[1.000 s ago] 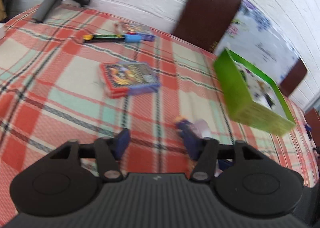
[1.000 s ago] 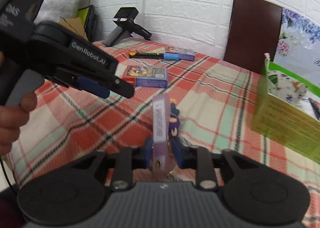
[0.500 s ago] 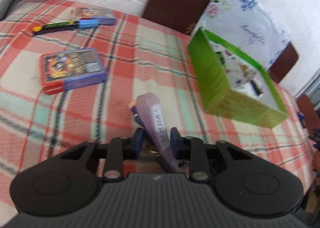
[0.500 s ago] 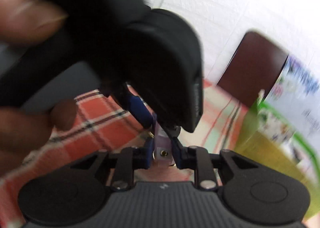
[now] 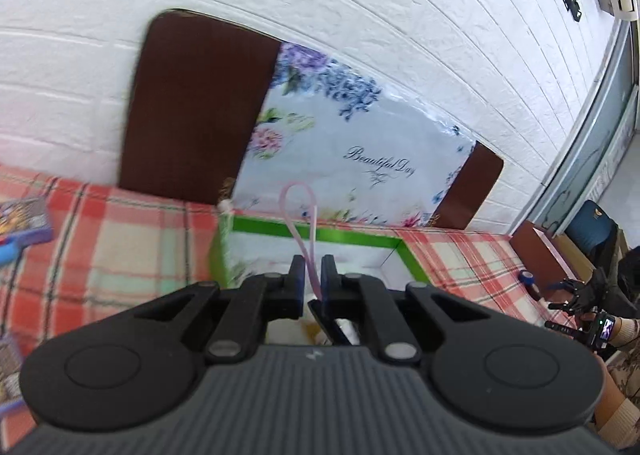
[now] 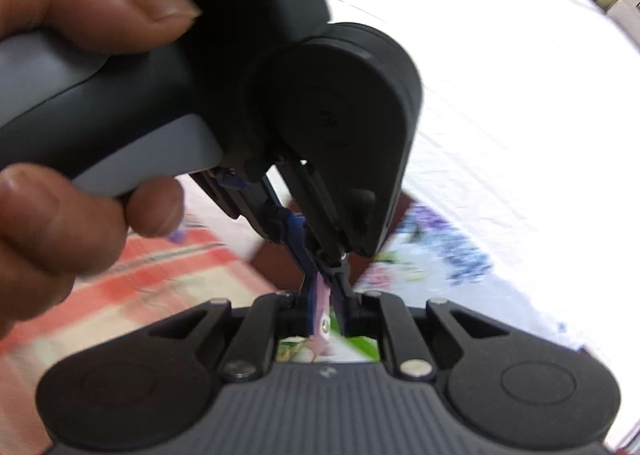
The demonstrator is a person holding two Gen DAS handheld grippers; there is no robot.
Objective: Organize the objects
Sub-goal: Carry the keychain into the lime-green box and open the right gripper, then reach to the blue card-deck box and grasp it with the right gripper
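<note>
1. We see the left gripper (image 5: 309,271) clamped on a pale purple strap (image 5: 299,211); its loop sticks up past the fingertips.
2. The right gripper (image 6: 325,309) pinches the same purple strap (image 6: 321,305), nose to nose with the left gripper (image 6: 320,255).
3. Beneath lies the green box (image 5: 320,234) on the plaid tablecloth (image 5: 120,231); a hand (image 6: 52,195) grips the left handle.

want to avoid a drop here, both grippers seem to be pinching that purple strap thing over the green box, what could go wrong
1. Both the left gripper and right gripper are shut on the purple strap; pulling apart could tear it or yank it free.
2. The grippers crowd each other, so a collision may jar the grip.
3. Released early, it may miss the green box.
</note>
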